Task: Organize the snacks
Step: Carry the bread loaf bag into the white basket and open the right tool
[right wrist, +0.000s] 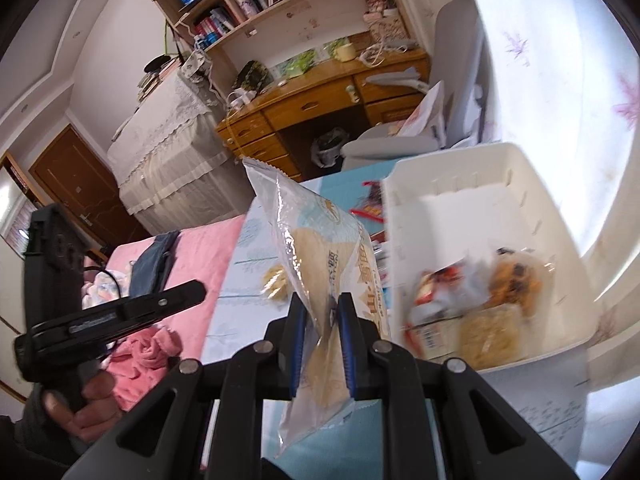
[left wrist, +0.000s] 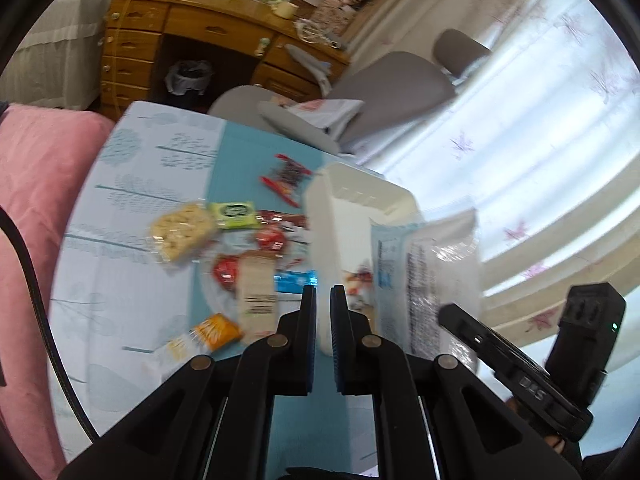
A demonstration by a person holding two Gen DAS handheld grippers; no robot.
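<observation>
My right gripper (right wrist: 322, 304) is shut on a clear-and-white snack bag (right wrist: 320, 248) and holds it upright in the air, left of the white bin (right wrist: 472, 176). The bin holds several snack packs (right wrist: 480, 304). In the left wrist view the same bag (left wrist: 424, 272) hangs over the bin (left wrist: 352, 188). My left gripper (left wrist: 323, 292) is shut and empty, close to the bin's near wall. Loose snacks lie on the table: a pale cracker pack (left wrist: 182, 230), a green packet (left wrist: 234, 214), red packs (left wrist: 272, 236), an orange packet (left wrist: 212, 334).
The table has a blue patterned cloth (left wrist: 132, 184). A pink bed (left wrist: 36, 184) lies at the left. A grey chair (left wrist: 384, 84) stands behind the table, with a wooden desk (left wrist: 168, 32) beyond it. A curtained window (left wrist: 540, 120) is at the right.
</observation>
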